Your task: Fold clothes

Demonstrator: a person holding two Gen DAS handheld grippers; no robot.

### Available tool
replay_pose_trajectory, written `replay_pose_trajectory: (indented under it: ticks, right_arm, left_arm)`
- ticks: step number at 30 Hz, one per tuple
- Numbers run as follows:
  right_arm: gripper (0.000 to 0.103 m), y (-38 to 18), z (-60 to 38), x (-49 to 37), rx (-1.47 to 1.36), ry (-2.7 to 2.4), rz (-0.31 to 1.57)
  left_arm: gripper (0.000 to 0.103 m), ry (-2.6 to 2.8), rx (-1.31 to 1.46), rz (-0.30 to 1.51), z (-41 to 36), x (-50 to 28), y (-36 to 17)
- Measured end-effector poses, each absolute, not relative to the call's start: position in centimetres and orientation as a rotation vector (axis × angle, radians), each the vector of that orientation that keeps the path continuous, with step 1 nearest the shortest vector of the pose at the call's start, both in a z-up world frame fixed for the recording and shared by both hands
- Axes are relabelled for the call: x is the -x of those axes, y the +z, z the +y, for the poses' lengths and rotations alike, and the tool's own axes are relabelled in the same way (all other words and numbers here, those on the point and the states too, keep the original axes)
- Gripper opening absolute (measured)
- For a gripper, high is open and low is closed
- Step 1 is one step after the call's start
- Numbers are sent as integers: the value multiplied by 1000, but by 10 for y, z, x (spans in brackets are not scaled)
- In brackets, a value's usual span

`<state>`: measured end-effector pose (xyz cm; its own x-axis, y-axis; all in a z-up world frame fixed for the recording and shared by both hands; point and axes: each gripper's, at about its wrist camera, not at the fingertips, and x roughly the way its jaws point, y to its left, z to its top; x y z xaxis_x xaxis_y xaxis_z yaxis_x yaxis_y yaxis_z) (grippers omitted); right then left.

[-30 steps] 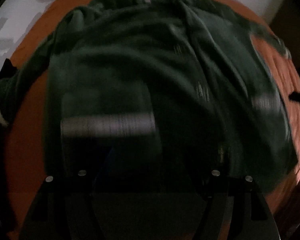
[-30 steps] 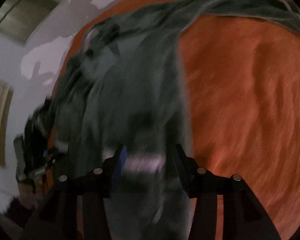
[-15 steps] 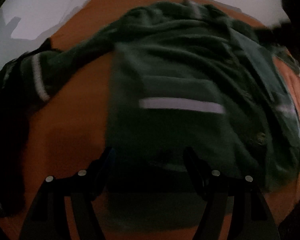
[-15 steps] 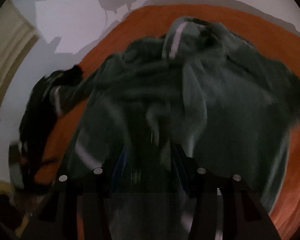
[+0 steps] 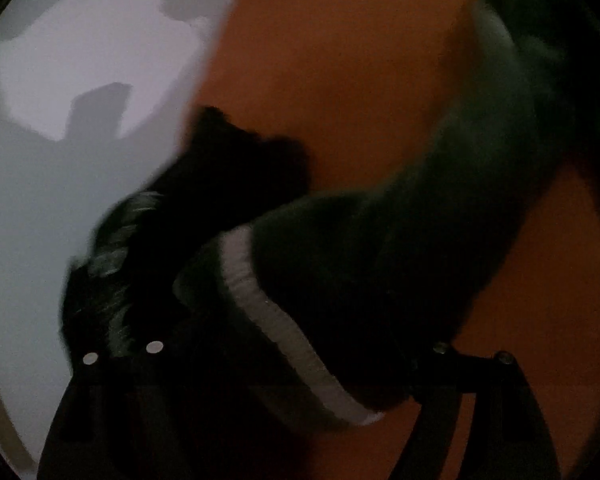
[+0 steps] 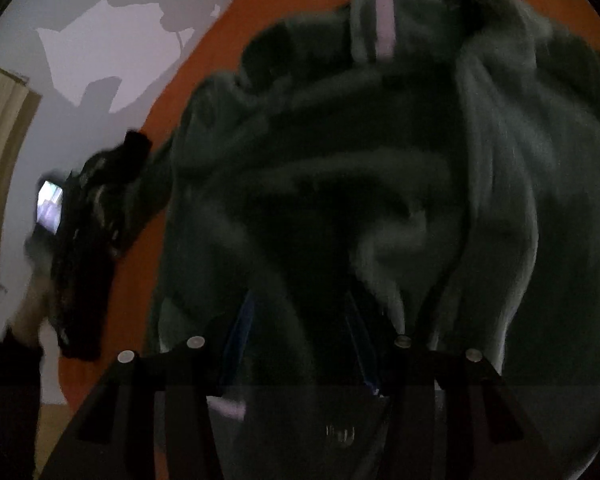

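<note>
Dark green fleece, thick and floppy: the cardigan (image 6: 380,184) lies bunched on the orange bedspread (image 5: 340,64), and I judge it soft, light and prone to sag wherever I lift it. On my left, the sleeve (image 5: 400,248) trails out with its grey-banded cuff (image 5: 268,320) lying between the fingers of the left hand-held gripper (image 5: 284,364); its jaws are closing, but I cannot tell whether the pads press yet. That ribbed cuff looks the firmest hold. Beside it sits a black garment (image 5: 204,200), too dark and blurred to identify. On my right, the right hand-held gripper (image 6: 300,344) stands partly open with body cloth gathered between its blue-edged fingers (image 6: 240,320), seemingly pinched. The fingertips are buried in the folds, and the hem is cut off below.
</note>
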<state>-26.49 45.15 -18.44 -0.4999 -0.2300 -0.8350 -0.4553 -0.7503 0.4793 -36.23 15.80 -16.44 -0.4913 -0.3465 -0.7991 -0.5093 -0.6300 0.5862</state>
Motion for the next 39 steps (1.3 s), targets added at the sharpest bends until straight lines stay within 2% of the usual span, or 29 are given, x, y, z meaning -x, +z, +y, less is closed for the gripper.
replay_pose_trajectory:
  ticks: [1,2,3,8,9,11,13,14,17,21,23,24,25,27,30,35,36,39]
  right_arm:
    - [47,-186,449,259,1488,2385,1024]
    - [47,-186,448,254,1480,2386,1002]
    - [47,-184,448,250,1464,2389,984]
    - [47,-165,457,237,1367,2408,937]
    - [47,-162,458,236,1361,2411,933]
    - [47,-155,460,238,1350,2420,914]
    - [47,-150,459,239,1350,2426,898]
    - [47,-149,458,239,1344,2428,898]
    - [47,-146,451,237,1335,2451,910]
    - [47,-150,445,236,1361,2455,915]
    - [47,-154,440,238,1383,2453,912]
    - [47,-154,438,238,1387,2459,905]
    - [47,-154,437,238,1390,2464,896]
    - [47,-155,433,237,1403,2471,885]
    - [47,-156,428,233,1424,2472,903]
    - [47,-153,417,219,1432,2508,858]
    - [47,-152,416,217,1433,2515,845]
    - [47,-154,412,211,1437,2525,830]
  left_arm:
    - [7,2253,1507,1307,161,362,-166]
    - [10,2268,1507,1306,164,361,-161]
    - [10,2332,1483,1232,163,361,-148]
    - [10,2558,1501,261,90,366,-30]
    - [10,2559,1516,116,71,370,-14]
    - [11,2548,1537,-17,46,377,7]
    - [11,2541,1580,65,36,379,13]
    - [11,2536,1626,34,26,381,12]
    - [11,2485,1727,-193,-17,375,11]
    - [12,2586,1745,-272,-60,392,-1]
    - [21,2590,1756,-310,-71,405,-15]
    - [35,2586,1765,-329,-74,412,-22]
    - [55,2588,1771,-339,-72,415,-28]
    - [70,2591,1776,-327,-64,417,-32]
    - [71,2556,1743,-216,-41,408,-20]
    - [74,2572,1488,-265,-46,362,25]
    - [79,2589,1437,-254,-49,353,33]
    - [79,2622,1383,-184,-57,320,38]
